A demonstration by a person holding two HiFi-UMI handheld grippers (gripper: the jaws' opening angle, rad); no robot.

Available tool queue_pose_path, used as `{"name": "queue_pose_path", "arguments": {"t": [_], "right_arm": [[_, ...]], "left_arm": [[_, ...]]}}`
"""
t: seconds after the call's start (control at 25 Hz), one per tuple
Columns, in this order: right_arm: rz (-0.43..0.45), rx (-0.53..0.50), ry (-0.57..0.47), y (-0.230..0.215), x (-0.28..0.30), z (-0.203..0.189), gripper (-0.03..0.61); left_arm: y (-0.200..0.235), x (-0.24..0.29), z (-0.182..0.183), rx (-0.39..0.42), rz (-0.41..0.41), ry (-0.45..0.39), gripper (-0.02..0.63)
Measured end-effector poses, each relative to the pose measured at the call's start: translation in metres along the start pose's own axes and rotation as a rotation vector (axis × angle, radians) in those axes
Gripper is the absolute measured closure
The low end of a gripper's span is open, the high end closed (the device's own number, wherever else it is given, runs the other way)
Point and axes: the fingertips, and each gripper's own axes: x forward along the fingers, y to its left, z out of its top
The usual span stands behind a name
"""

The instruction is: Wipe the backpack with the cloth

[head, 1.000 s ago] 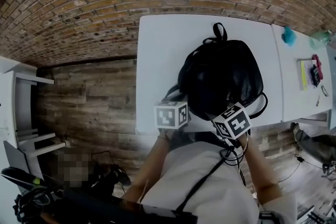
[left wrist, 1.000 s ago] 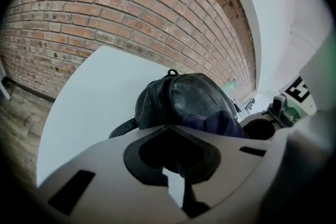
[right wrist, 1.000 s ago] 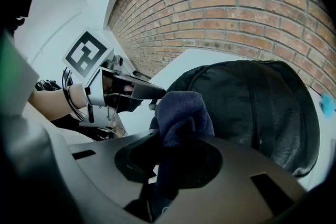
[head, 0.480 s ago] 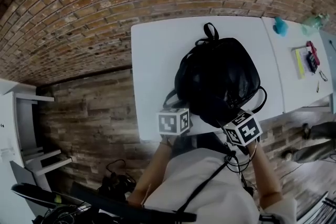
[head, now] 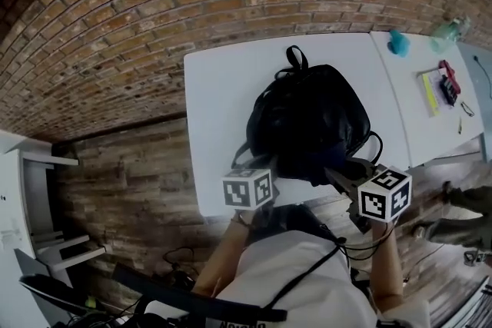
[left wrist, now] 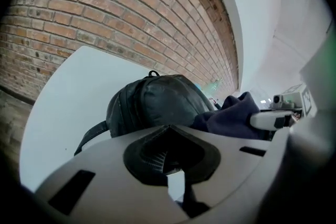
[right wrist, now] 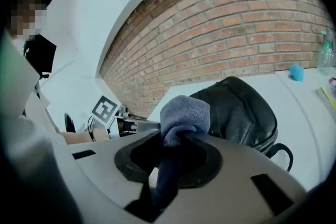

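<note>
black backpack (head: 311,123) lies on the white desk (head: 223,88). right gripper (head: 342,179), at the backpack's near edge, has its fingers clamped on the blue cloth (right wrist: 185,112). left gripper (left wrist: 168,132) by the backpack's near-left corner, fingers together.

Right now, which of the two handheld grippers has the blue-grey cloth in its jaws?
The right gripper: its jaws pinch the bunched blue-grey cloth, which sticks up between them. The left gripper has no cloth between its jaws.

Left gripper (left wrist: 167,136): jaws together, nothing between them. Right gripper (right wrist: 176,140): jaws clamped on a dark blue cloth (right wrist: 185,112). Both point forward, side by side.
</note>
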Motion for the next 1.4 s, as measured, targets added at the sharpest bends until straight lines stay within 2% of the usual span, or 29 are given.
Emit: {"name": "queue_pose_path", "arguments": {"t": [0.12, 0.24, 0.36, 0.52, 0.84, 1.0, 1.16, 1.4], "right_arm": [[0.009, 0.045, -0.143, -0.006, -0.013, 0.018, 0.503], [0.076, 0.124, -0.271, -0.009, -0.030, 0.029, 0.503], [0.118, 0.163, -0.338, -0.013, -0.051, 0.028, 0.503], [0.130, 0.161, -0.366, -0.016, -0.085, 0.008, 0.503], [0.223, 0.145, -0.388, 0.000, -0.128, -0.026, 0.503], [0.263, 0.136, -0.420, 0.015, -0.141, -0.025, 0.505], [0.277, 0.115, -0.476, 0.031, -0.156, -0.013, 0.503], [0.259, 0.080, -0.502, 0.046, -0.169, -0.002, 0.505]], "left_arm": [[-0.018, -0.006, 0.010, 0.019, -0.007, -0.043, 0.611], [-0.041, -0.015, 0.016, 0.029, -0.014, -0.093, 0.611], [-0.067, -0.022, 0.013, 0.028, -0.014, -0.134, 0.610], [-0.103, -0.031, -0.010, 0.032, -0.006, -0.169, 0.611], [-0.148, -0.056, -0.048, -0.004, -0.005, -0.235, 0.611], [-0.156, -0.076, -0.046, 0.030, 0.014, -0.277, 0.611], [-0.163, -0.095, -0.030, 0.078, -0.008, -0.301, 0.611], [-0.170, -0.115, -0.013, 0.067, -0.067, -0.340, 0.611]]}}
